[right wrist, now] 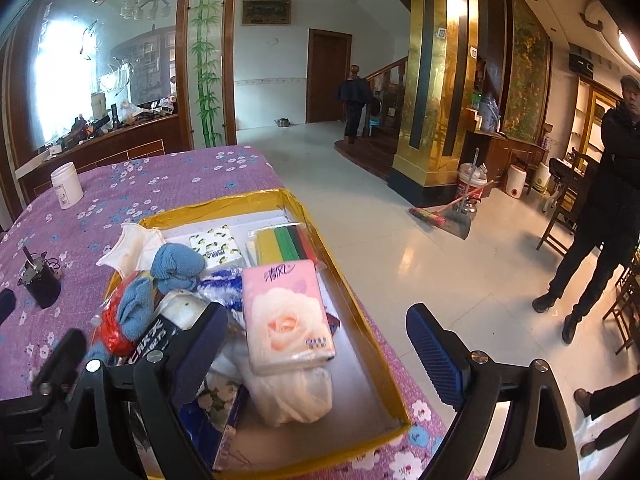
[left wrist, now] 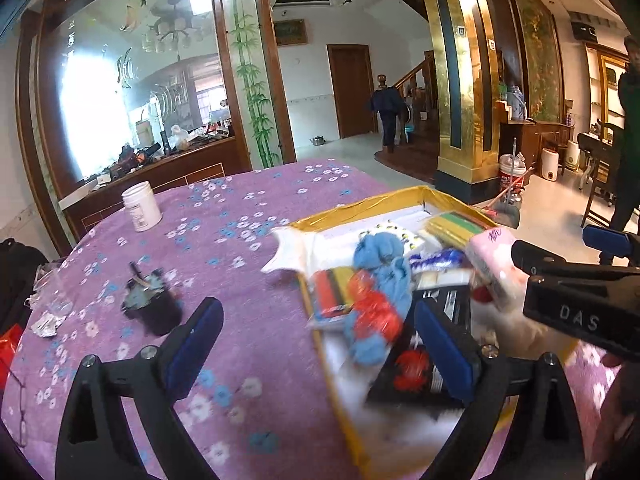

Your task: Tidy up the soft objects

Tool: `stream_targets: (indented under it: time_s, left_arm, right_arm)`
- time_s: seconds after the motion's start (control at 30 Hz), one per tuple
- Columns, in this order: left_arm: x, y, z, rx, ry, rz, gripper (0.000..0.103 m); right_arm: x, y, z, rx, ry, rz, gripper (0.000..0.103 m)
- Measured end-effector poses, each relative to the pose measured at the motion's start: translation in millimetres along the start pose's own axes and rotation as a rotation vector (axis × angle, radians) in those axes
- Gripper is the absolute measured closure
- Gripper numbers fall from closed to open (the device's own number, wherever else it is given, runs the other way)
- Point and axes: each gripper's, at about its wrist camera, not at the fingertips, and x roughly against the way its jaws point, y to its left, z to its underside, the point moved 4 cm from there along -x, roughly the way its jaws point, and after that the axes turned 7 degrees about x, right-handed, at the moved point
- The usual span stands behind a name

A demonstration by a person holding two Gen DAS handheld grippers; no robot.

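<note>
Claws open over tray of soft goods

Right claw (right wrist: pixel 316 344) has its jaws spread wide and grips nothing; the pink tissue pack (right wrist: pixel 286 314) lies between its fingers, resting on a white bundle (right wrist: pixel 296 394) inside the gold-rimmed tray (right wrist: pixel 344 280). Left claw (left wrist: pixel 318 340) is also spread and empty, straddling the tray's left rim (left wrist: pixel 320 344). Ahead of it lie a blue cloth (left wrist: pixel 380 256) and a red packet (left wrist: pixel 376 308). A white jar (left wrist: pixel 141 206) stands far ahead-left on the purple tablecloth (left wrist: pixel 248 312).
</note>
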Motion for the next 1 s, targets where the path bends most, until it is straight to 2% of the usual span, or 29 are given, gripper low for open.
stream_targets:
  time_s: [0.13,0.27,0.47,0.73,0.8,0.9,1.0]
  left_arm:
    - [21.8,18.7,14.4,-0.019,-0.015,-0.011,0.001]
    - [36.6,38.8,37.1,-0.011,0.008,-0.010,0.000]
    - [45.8,65.3,70.4,-0.020,0.066,-0.107,0.000]
    - [62.3,80.5,82.9,-0.051,0.035,-0.172,0.000]
    - [65.6,78.4,81.9,-0.073,0.005,-0.181,0.000]
    - [65.6,74.9,81.6,-0.096,-0.002,-0.194,0.000]
    - [66.5,76.2,81.9,-0.103,-0.018,-0.242,0.000]
  right_arm:
    - [12.2,6.6,11.9,-0.035,-0.002,-0.034,0.010]
    - [26.4,22.2,31.6,-0.035,-0.002,-0.052,0.010]
    - [48.7,44.2,67.1,-0.042,-0.032,-0.072,0.009]
    - [41.2,59.8,83.3,-0.069,-0.030,-0.054,0.007]
    - [41.6,60.3,81.5,-0.066,-0.048,-0.022,0.007]
    - [42.9,59.6,81.6,-0.069,-0.058,-0.018,0.007]
    - [48.2,57.3,83.0,-0.083,-0.095,-0.018,0.006]
